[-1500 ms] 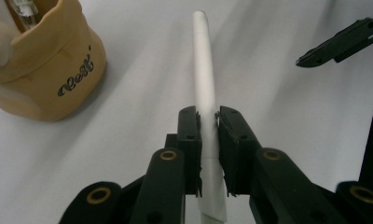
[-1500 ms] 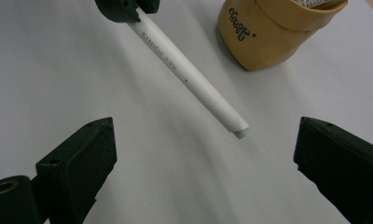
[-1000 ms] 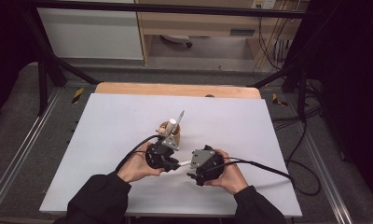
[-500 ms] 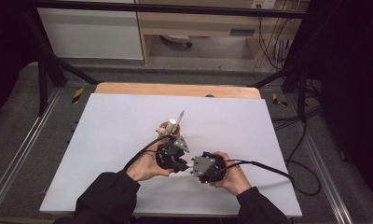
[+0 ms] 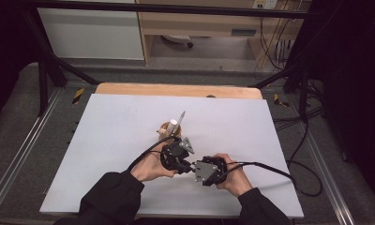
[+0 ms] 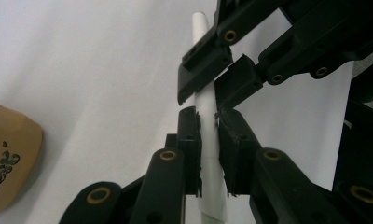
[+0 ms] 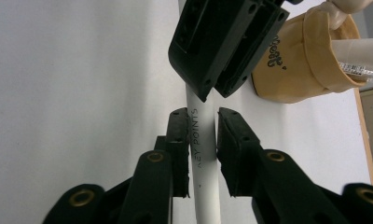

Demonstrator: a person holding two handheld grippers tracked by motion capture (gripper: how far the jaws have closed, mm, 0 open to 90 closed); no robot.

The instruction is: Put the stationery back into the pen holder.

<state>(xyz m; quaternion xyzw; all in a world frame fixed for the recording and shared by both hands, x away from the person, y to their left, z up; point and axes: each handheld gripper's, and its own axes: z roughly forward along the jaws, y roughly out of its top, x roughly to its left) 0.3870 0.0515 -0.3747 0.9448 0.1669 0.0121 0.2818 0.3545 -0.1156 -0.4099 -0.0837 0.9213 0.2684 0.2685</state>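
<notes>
Overhead, both hands meet near the middle of the white bench (image 5: pixel 106 140), the left tool (image 5: pixel 189 167) and right tool (image 5: pixel 193 169) tip to tip, almost touching. Just beyond them stands a tan pouch (image 5: pixel 166 128) with a white stick (image 5: pixel 177 120) leaning out of it.

Along the left tool (image 6: pixel 208 135), the jaws are narrow, clamped on a slim white pen (image 6: pixel 207 116) that runs straight up between the pads. The right tool (image 6: pixel 217 79) comes in from above and bites the same pen just past the left tool's tips. The pouch (image 6: pixel 7 158) sits off to the side.

Along the right tool (image 7: pixel 202 130), the jaws have just been closing and now pinch the pen (image 7: pixel 201 154), whose printed barrel lies along the tool's own line. The left tool (image 7: pixel 217 60) holds it just beyond, the pouch (image 7: pixel 306 60) near behind.

So the pen's long axis joins the two tools nose to nose; a pull apart along that axis looks like the coming move, probably to uncap it.
</notes>
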